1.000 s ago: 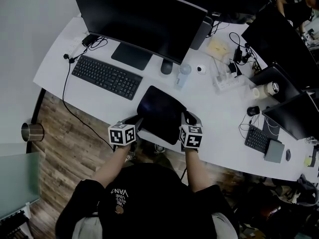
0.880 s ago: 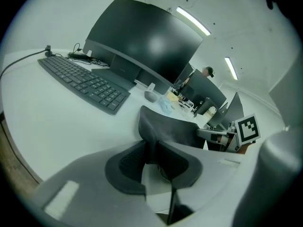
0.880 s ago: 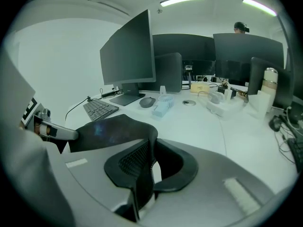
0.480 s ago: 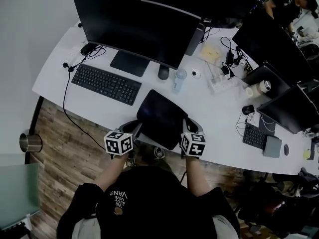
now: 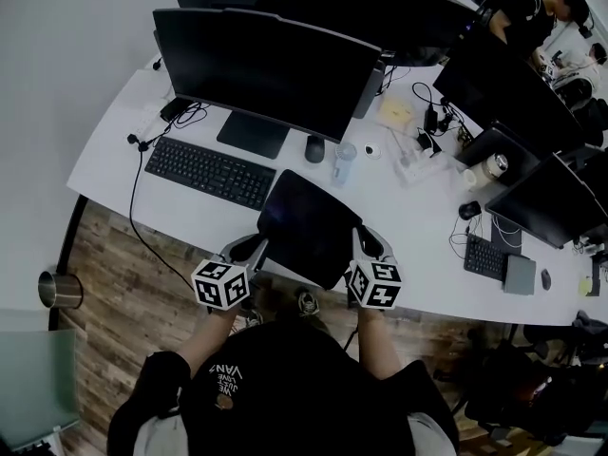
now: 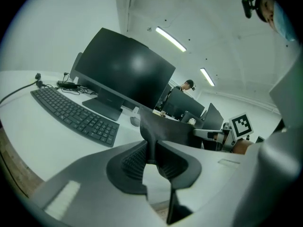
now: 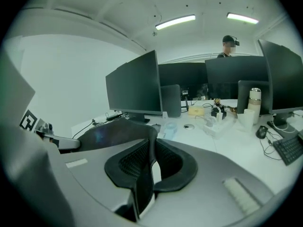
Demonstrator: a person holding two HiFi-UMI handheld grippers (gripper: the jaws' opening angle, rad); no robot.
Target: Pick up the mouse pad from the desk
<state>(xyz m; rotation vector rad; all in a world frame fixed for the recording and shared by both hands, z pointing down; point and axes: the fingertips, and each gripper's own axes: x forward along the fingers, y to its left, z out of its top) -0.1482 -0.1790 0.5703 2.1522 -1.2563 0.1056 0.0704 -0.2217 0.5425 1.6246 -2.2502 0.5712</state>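
The black mouse pad (image 5: 304, 224) hangs above the front edge of the white desk (image 5: 114, 150), held by its two near corners. My left gripper (image 5: 256, 248) pinches the left corner; its jaws are still closing, with the pad's edge (image 6: 161, 129) between the pads. On the right corner my right gripper (image 5: 367, 244) is shut. In the right gripper view the pad (image 7: 111, 134) runs off to the left from between the ribbed pads. Each marker cube sits just above the person's hand.
A black keyboard (image 5: 211, 171) lies left of the pad, under a big monitor (image 5: 266, 65). Behind the pad sit a dark mouse (image 5: 314, 147) and a clear cup (image 5: 342, 161). More monitors, cables and a small keyboard (image 5: 483, 256) crowd the right. A metal bin (image 5: 57, 290) stands on the wood floor.
Both grippers have risen with the mouse pad between them. The pad has come up off the desk and sits a little further from the desk's edge in the head view.
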